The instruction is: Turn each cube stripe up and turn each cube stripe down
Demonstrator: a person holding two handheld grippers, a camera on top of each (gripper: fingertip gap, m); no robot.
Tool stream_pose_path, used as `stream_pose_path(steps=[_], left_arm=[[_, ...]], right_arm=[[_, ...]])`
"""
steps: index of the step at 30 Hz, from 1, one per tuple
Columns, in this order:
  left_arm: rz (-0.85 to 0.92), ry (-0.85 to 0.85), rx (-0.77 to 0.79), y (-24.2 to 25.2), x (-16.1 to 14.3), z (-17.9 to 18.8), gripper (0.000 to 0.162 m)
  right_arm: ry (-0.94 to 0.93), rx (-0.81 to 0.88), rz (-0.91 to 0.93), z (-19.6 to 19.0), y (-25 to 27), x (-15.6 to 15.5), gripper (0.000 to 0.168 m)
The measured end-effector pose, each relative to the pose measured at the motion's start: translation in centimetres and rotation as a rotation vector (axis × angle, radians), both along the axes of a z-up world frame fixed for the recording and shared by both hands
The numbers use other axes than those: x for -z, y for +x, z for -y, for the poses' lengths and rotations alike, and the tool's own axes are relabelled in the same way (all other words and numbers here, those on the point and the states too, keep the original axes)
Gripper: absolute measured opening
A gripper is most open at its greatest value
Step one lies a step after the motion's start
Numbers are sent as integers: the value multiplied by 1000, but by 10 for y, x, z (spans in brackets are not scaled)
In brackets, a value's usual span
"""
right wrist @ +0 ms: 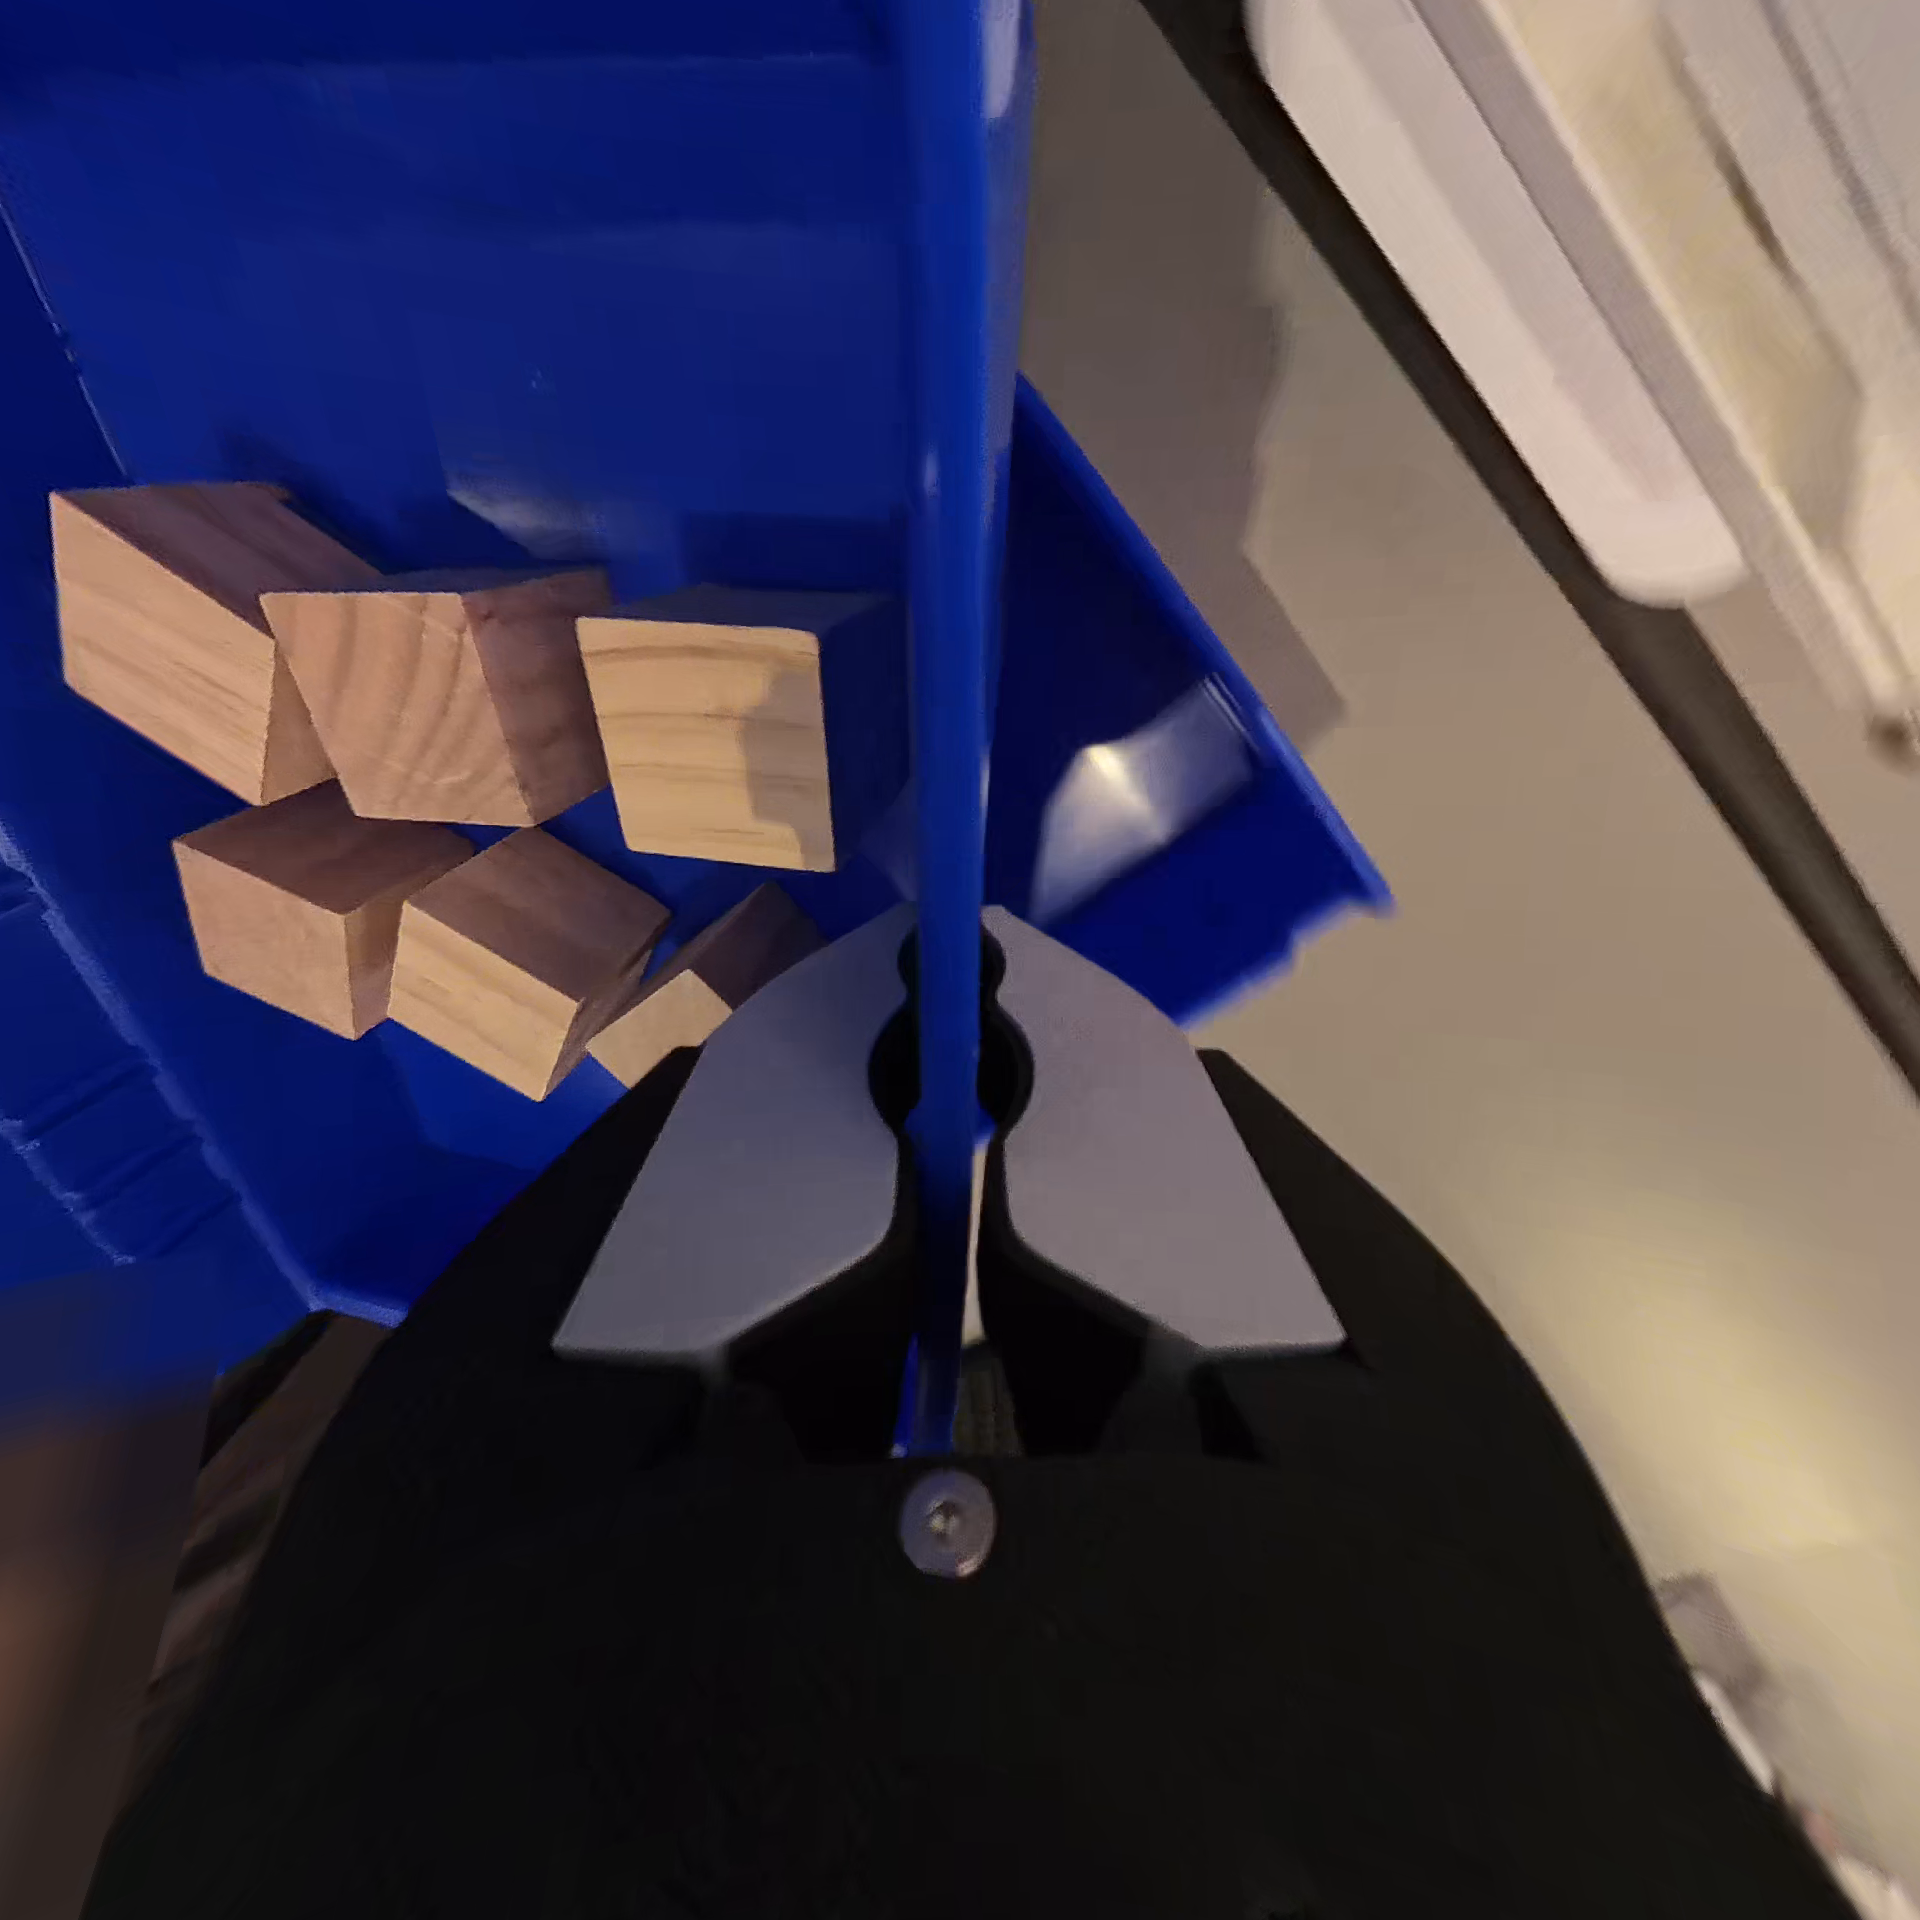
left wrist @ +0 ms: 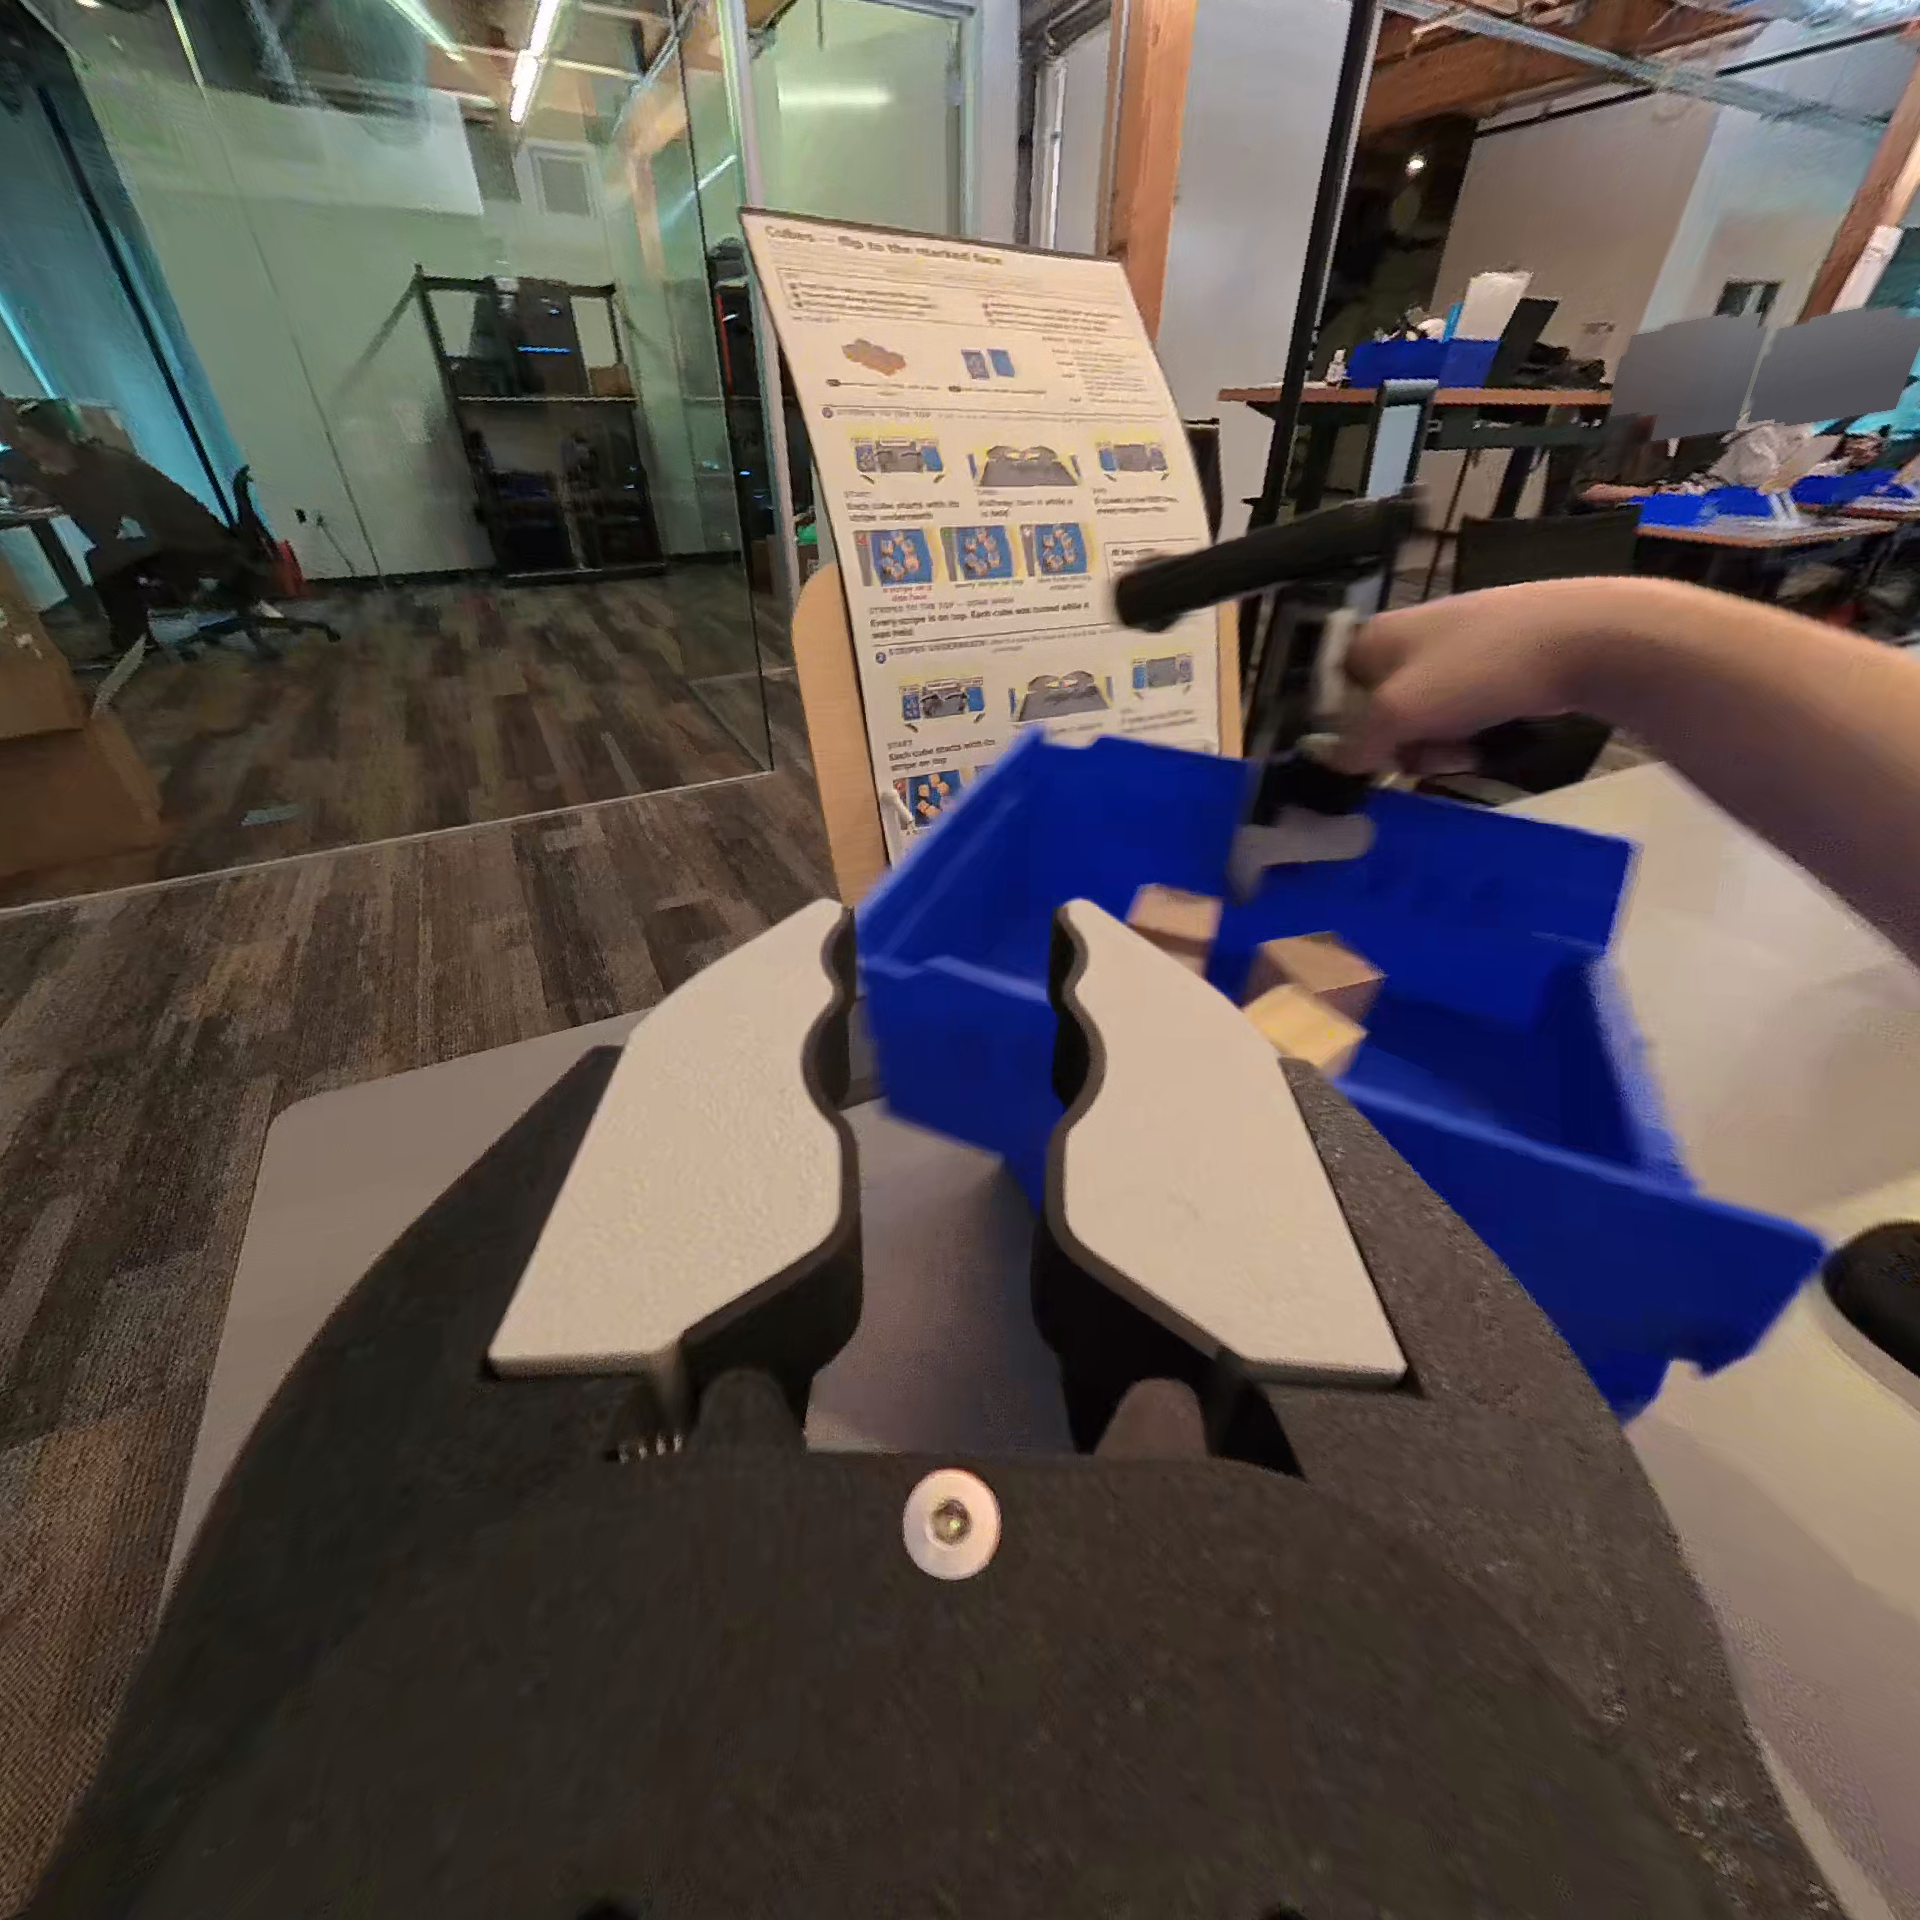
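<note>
Six wooden cubes (right wrist: 717,727) lie loose inside the blue bin (right wrist: 520,312). The left tool (left wrist: 951,1003) hangs released beside it; the right tool (right wrist: 948,1039) is clenched on its wall. Tilted, the bin could spill them off the table (left wrist: 1766,997).
</note>
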State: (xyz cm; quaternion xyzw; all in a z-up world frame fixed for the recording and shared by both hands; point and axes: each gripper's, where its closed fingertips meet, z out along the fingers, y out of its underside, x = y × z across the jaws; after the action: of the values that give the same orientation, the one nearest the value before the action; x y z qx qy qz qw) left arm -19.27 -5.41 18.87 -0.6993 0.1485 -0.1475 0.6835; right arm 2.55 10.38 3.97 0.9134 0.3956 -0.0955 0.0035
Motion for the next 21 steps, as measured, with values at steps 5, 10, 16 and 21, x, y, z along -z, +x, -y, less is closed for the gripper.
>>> stream_pose_path(steps=[5,10,16,21], left_arm=[[-34,-4,-27,1,1,6,35],[-45,-18,-41,-5,4,8,35],[-49,-65,-5,-3,13,3,35],[-70,-96,27,4,20,-1,36]], right_arm=[[-36,-162,-55,4,-133,20,7],[-64,-233,-82,16,-223,54,7],[-93,-246,-69,25,-268,101,7],[-77,-204,-45,20,-274,142,7]])
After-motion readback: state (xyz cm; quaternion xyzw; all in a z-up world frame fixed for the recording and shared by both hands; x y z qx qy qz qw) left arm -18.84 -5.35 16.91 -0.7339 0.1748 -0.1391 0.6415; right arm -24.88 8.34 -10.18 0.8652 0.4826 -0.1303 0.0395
